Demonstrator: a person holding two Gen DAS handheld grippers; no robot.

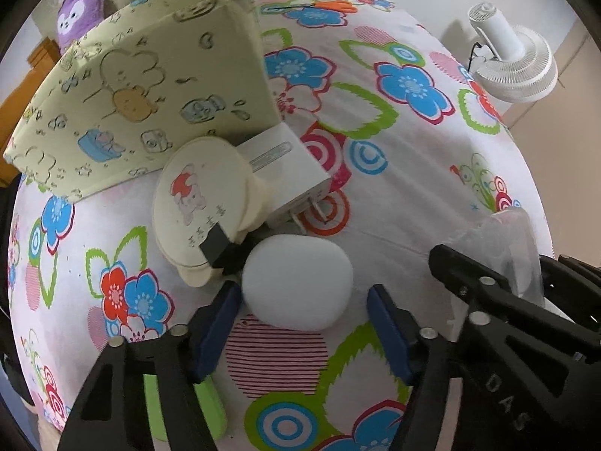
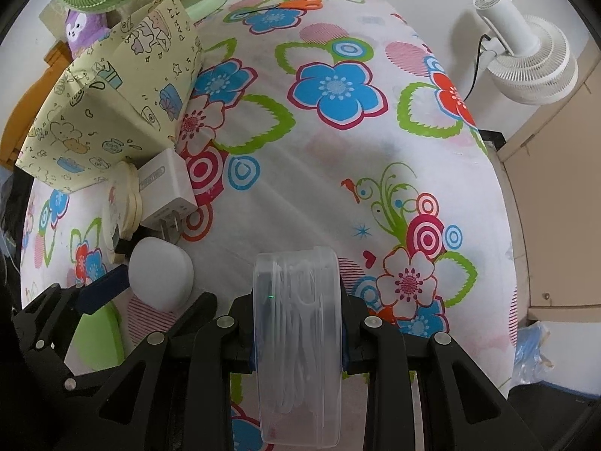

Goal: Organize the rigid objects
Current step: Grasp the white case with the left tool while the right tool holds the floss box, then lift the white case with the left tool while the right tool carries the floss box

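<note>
The cloth (image 2: 338, 158) on the table is slick-looking and busy with print, so anything round set down carelessly could slide or roll toward the far edge by the white fan (image 2: 526, 64).

The yellow box (image 1: 142, 86) stands open at the left, and it is probably where the rigid things belong. Its fabric walls look soft; a push from either gripper could fold a wall inward or shove the box off its spot.

The clear case (image 2: 298, 338) of floss picks is clamped edge-on in the right gripper (image 2: 298, 342), whose jaws are closed on its flat faces. Smooth plastic held by a narrow band may pivot or slip if the hand swings fast.

The charger (image 1: 289, 176) and the round cream lid (image 1: 199, 203) lean together just beside the box. They crowd the target, and a wide jaw could knock the lid over or catch the charger's prongs.

The white puff (image 1: 296, 282) lies on the cloth between the blue pads (image 1: 214, 330) of the left gripper (image 1: 300, 323). The left pad seems to touch it, the right pad stands clear, so the jaws are open around it rather than gripping. From this angle I cannot tell how low the pads sit on its sides. If they close high on the rounded top, it may squirt out forward into the small black block (image 1: 218, 244) and the lid behind it.
</note>
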